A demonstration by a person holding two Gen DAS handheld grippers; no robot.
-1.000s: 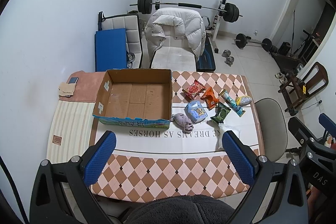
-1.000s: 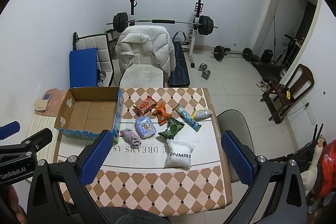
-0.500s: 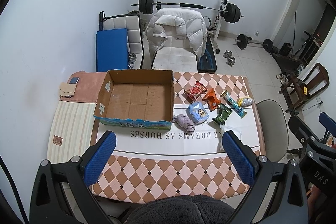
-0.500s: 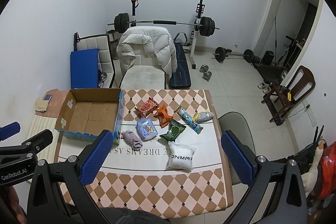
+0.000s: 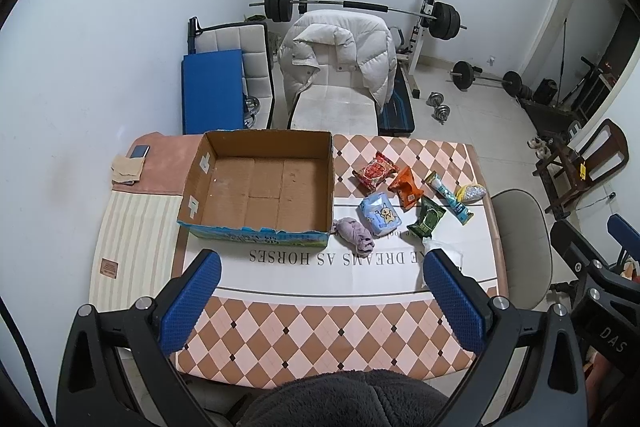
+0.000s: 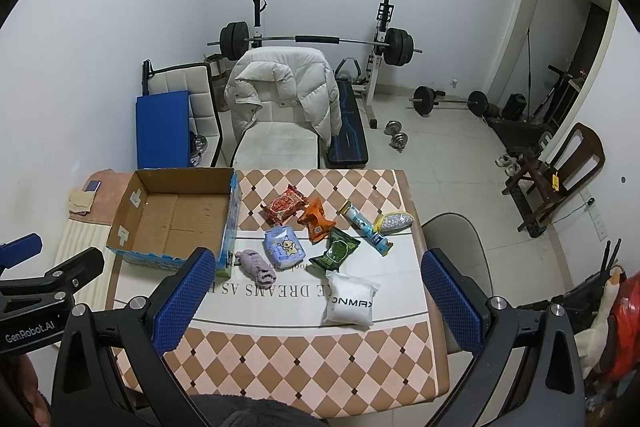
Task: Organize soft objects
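Both grippers hang high above the table (image 5: pixel 280 311), each with its 2 blue-padded fingers spread wide and nothing between them: the left gripper (image 5: pixel 320 301) fills the bottom of its own view, the right gripper (image 6: pixel 314 301) the bottom of its own. In the left wrist view an open cardboard box (image 5: pixel 264 183) sits at centre left on the checkered tablecloth, its brown floor bare. Just right of the box's near corner lies a crumpled mauve cloth (image 5: pixel 355 234), and beside that a light blue pack (image 5: pixel 380 214) with a cartoon figure. Further right, toward the middle right of the frame, lie a red snack bag (image 5: pixel 375 171), an orange snack bag (image 5: pixel 406 186), a dark green packet (image 5: pixel 427 223), a long pale blue tube pack (image 5: pixel 449 197) and a small yellow and silver pouch (image 5: pixel 471 193) close to the table's right edge. A white pouch (image 6: pixel 351 301) with dark lettering lies nearest the camera in the right wrist view, at centre; in the left view the right finger pad covers most of it. A white strip with upside-down printed words crosses the table under these things. Beyond the table's far edge stand a white chair draped with a puffy white jacket (image 5: pixel 340 51), a blue mat (image 5: pixel 212 91) leaning at upper left, and a barbell rack (image 5: pixel 360 11) against the wall. A grey chair (image 5: pixel 524 227) stands at the table's right side.
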